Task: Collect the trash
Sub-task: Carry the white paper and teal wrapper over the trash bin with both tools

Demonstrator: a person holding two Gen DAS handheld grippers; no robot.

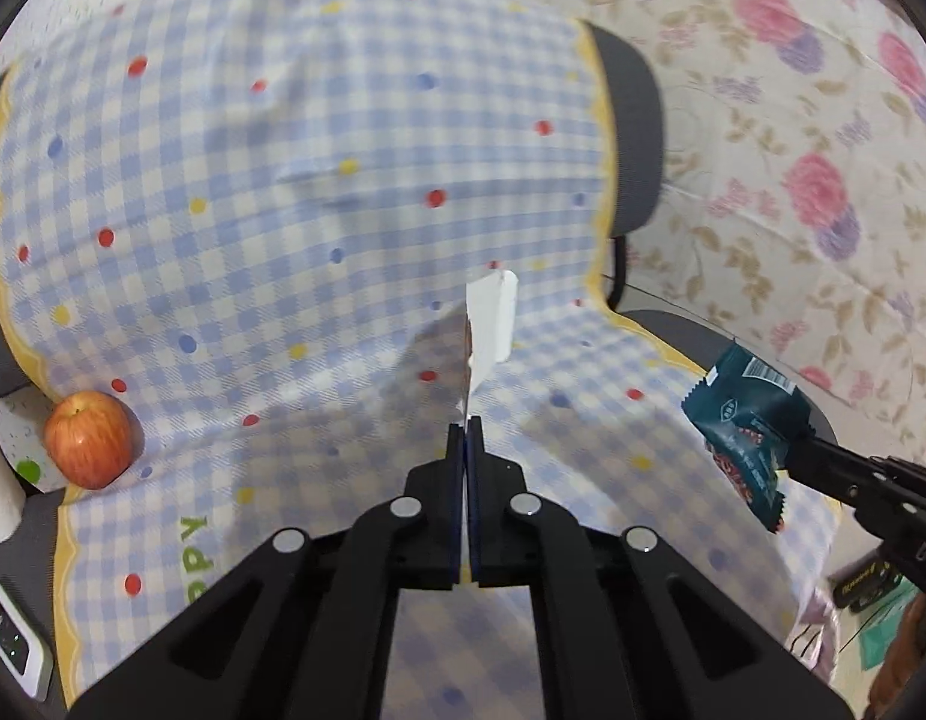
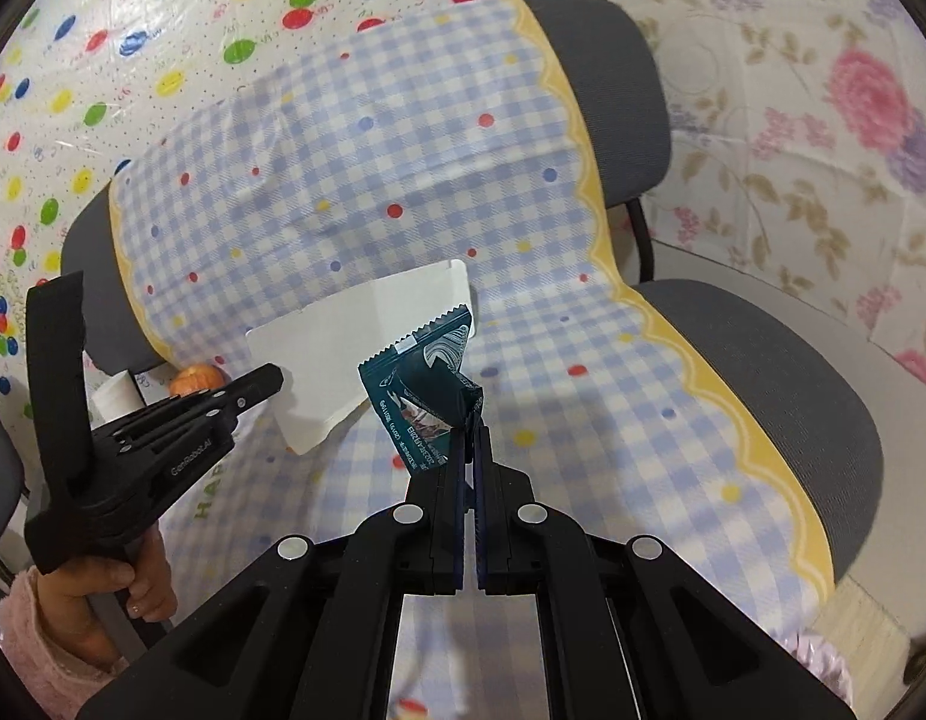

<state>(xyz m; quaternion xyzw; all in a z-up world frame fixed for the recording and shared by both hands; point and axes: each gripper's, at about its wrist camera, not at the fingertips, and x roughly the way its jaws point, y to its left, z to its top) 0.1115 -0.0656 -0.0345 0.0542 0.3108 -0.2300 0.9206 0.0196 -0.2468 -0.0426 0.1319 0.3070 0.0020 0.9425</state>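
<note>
1. Two black two-finger grippers: the left gripper (image 1: 466, 429) and the right gripper (image 2: 472, 420), each clamped on one item.
2. One flat white paper wrapper (image 1: 490, 324), at 12 o'clock from the left fingertips.
3. One dark teal foil snack wrapper (image 2: 423, 378), at 11 o'clock from the right fingertips.
4. One red-yellow apple (image 1: 89, 439), at 9 o'clock in the left wrist view.
5. One blue-and-white checked dotted cloth (image 2: 366, 180).
6. One grey padded chair (image 2: 781, 372).
7. One hand (image 2: 111, 591) in a pink fluffy sleeve (image 2: 36, 654), at 8 o'clock.

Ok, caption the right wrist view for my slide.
Right tool pinches a teal snack wrapper above the checkered chair cover; left tool holds a white card.
</note>
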